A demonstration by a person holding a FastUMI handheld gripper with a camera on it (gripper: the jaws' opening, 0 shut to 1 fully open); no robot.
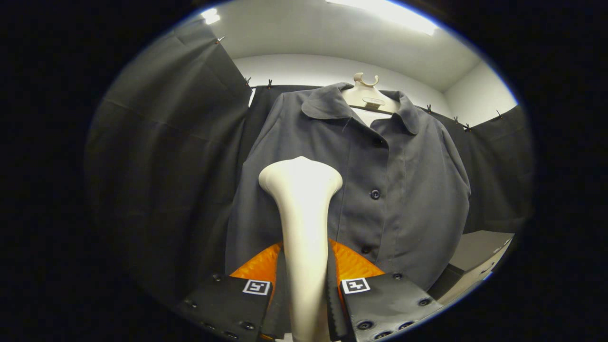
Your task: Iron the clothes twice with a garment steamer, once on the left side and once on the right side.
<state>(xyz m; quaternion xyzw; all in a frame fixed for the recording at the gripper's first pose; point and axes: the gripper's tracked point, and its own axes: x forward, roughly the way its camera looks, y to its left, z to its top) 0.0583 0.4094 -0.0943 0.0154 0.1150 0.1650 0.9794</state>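
Observation:
A dark grey buttoned shirt (pixel 380 190) hangs on a pale hanger (pixel 366 95) straight ahead of me. My gripper (pixel 304 275) is shut on the handle of a cream garment steamer (pixel 301 209), which rises between my fingers. The steamer's wide head sits in front of the shirt's left half, about chest height. Whether the head touches the cloth I cannot tell. The shirt's lower left part is hidden behind the steamer and my fingers.
Black cloth walls (pixel 166 166) stand to the left and behind the shirt, pinned along the top. A grey box-like surface (pixel 479 256) sits low on the right, beside the shirt's hem. White ceiling with lights above.

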